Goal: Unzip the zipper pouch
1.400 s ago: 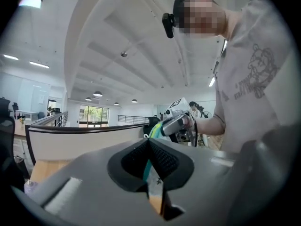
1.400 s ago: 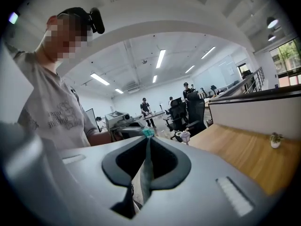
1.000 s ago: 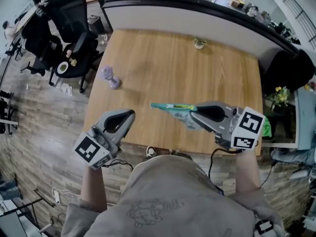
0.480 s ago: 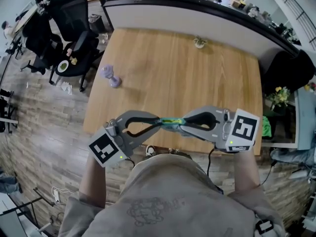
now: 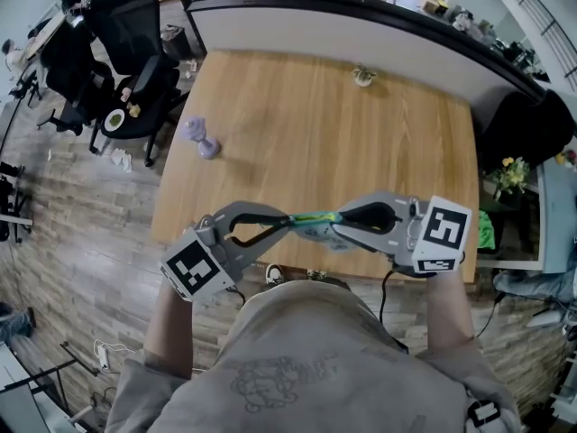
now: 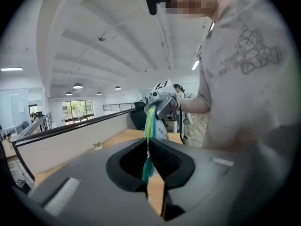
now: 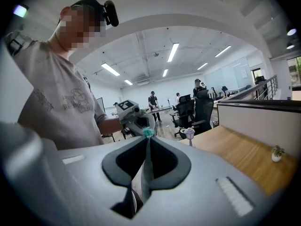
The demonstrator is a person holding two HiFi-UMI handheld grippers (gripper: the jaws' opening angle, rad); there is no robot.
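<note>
The zipper pouch (image 5: 314,216), teal with a yellow-green edge, hangs stretched between my two grippers above the near edge of the wooden table (image 5: 315,124). My left gripper (image 5: 290,219) has just been closing, and the pouch's left end lies pinched between its jaws. In the left gripper view the pouch (image 6: 149,126) runs out from the left gripper (image 6: 147,140) towards the right gripper (image 6: 162,102). My right gripper (image 5: 335,224) is shut on the pouch's right end. In the right gripper view only a teal tip of the pouch (image 7: 148,133) shows past the right gripper (image 7: 148,138).
A small purple dumbbell-shaped object (image 5: 200,140) lies at the table's left side. A little ornament (image 5: 363,78) stands near the far edge, in front of a curved partition (image 5: 361,25). Black office chairs (image 5: 135,52) stand on the floor to the left.
The left gripper came in from the left, where it hung empty, to the pouch's free end, stood open around it and has closed on it. The right gripper drifted slightly left with the pouch.
</note>
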